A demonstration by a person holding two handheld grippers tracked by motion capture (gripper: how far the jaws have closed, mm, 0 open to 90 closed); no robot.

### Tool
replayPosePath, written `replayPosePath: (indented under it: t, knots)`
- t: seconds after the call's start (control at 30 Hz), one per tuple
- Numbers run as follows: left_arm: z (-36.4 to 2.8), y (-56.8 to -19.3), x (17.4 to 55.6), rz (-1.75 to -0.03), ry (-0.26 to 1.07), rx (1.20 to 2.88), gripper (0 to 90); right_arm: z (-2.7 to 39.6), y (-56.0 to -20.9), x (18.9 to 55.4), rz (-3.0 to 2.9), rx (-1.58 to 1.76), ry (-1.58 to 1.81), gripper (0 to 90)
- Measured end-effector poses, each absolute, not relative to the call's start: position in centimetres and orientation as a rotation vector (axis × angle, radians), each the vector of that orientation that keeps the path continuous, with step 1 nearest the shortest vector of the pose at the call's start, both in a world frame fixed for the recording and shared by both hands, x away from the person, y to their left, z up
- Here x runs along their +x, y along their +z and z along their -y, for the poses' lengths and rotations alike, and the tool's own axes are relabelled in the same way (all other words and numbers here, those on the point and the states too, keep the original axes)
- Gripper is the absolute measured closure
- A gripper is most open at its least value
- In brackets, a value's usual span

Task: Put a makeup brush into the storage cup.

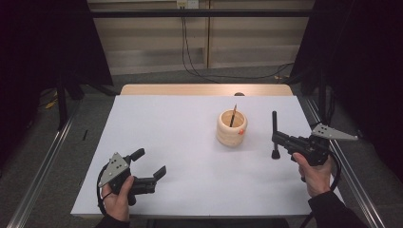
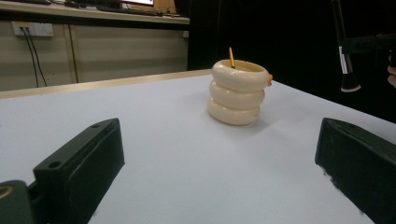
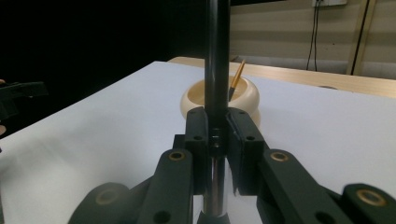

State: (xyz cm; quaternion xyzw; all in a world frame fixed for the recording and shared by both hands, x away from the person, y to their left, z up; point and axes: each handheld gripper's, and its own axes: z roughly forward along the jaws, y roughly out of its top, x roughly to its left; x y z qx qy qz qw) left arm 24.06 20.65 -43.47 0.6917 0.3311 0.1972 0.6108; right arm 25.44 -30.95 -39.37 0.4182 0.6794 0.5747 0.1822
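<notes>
the right gripper clamps a black makeup brush upright, bristles down, off the white table right of the cream ringed holder. next, i judge: carry it over the holder's mouth. the left gripper rests wide open.

There are no words, numbers, brand names or signs to read in any of the pictures, not on the table, the things on it, the tools or the wall behind
</notes>
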Motion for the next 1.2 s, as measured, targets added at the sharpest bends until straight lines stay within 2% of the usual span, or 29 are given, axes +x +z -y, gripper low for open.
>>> replayPosePath:
  t: [0.27, 1.2]
  knots:
    - [-20.6, -43.5, 23.9, -0.771, 0.451, 1.584, 1.4, 31.0, -38.8, 25.2, -1.921, 1.14, 1.657, 80.0]
    - [-20.4, -43.4, 23.8, -0.755, 0.438, 1.599, 1.2, 27.2, -37.5, 24.6, -2.078, 0.921, 1.728, 80.1]
